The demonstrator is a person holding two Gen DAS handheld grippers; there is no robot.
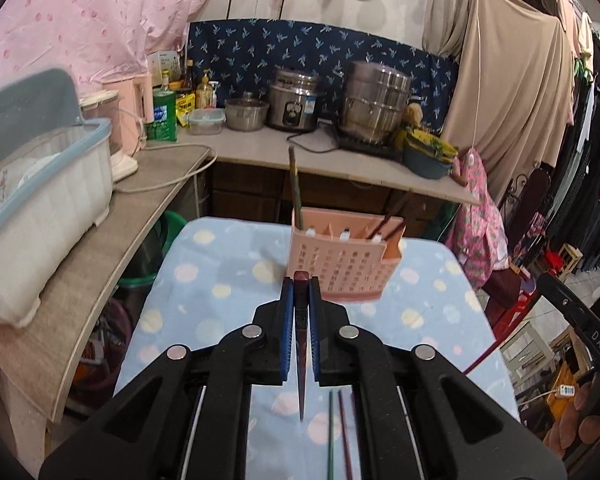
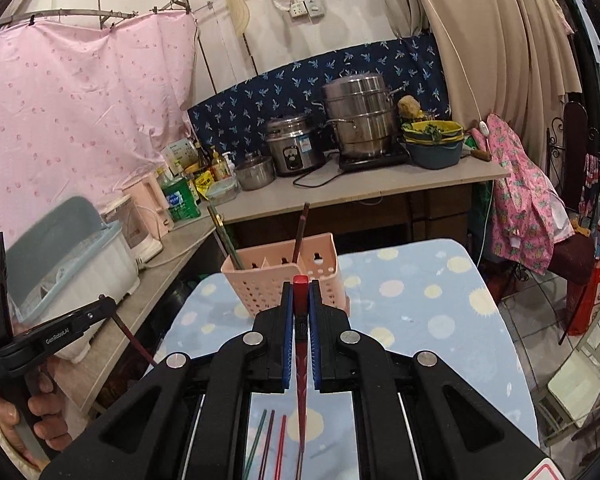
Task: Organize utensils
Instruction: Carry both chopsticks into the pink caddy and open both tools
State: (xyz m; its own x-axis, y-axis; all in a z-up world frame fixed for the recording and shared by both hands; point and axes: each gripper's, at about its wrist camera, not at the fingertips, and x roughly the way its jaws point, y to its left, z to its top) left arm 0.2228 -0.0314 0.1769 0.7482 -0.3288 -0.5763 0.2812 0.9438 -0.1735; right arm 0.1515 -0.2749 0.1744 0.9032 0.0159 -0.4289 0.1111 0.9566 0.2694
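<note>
At the far left of the right wrist view a person's hand (image 2: 40, 412) gripped the handle of the left gripper (image 2: 114, 307), from which a dark chopstick (image 2: 134, 338) slanted down past the left edge of the table (image 2: 440, 304). Behind it, on the side counter (image 1: 100, 256), stood a white dish rack (image 1: 48, 216) with a grey lid.

In the left wrist view, the left gripper (image 1: 301, 286) had its blue pads clamped together on the dark chopstick (image 1: 301, 360), whose square end poked up between the fingertips while its thin tip hung above the spotted blue cloth. A pink holder (image 1: 340, 268) stood at the far edge of the table (image 1: 204, 280), near its middle. A greenish chopstick (image 1: 295, 188) rose nearly upright from the holder's left compartment, and dark ones (image 1: 392, 216) leaned out of its right side. Two loose chopsticks (image 1: 338, 432), one green and one dark red, lay side by side on the cloth near the front edge.

In the right wrist view, the right gripper (image 2: 301, 290) was likewise closed tight on a red chopstick (image 2: 301, 380), its red end showing just above the pads. The pink holder (image 2: 284, 280) sat at the table's far left corner there, and three loose chopsticks (image 2: 270, 440) lay on the cloth below the jaws. On the back counter (image 2: 380, 188) stood a rice cooker (image 2: 296, 148) and a stacked steel steamer (image 2: 358, 116).
</note>
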